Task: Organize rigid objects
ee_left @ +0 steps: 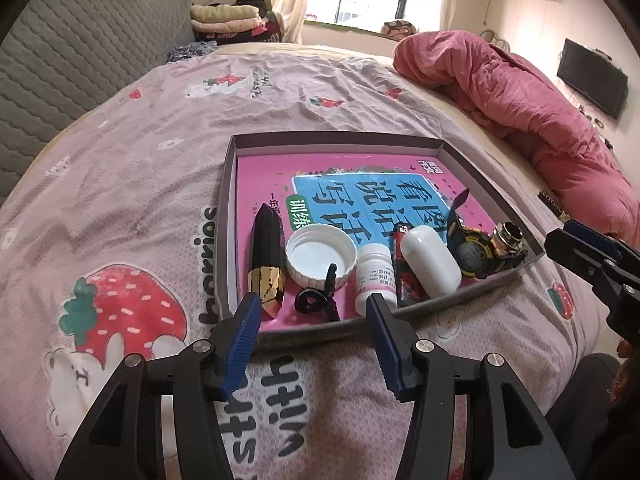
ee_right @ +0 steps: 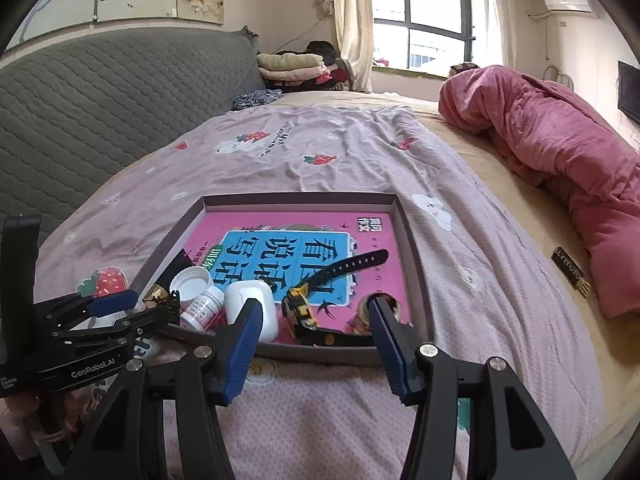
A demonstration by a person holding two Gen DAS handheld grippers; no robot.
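Left claw (ee_left: 314,308) apart, empty, black hair clip (ee_left: 316,294) just beyond tips in tray (ee_left: 230,216), right claw (ee_right: 316,312) apart, prob. empty

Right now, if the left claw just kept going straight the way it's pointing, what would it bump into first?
Probably the near wall of the grey tray, then the black hair clip just inside it. The left claw stands open and empty; depth is hard to judge.

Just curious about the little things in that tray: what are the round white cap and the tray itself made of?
White cap: apparently plastic, smooth with a ribbed rim. Tray: probably cardboard, with thin, matte grey walls folded at the corners.
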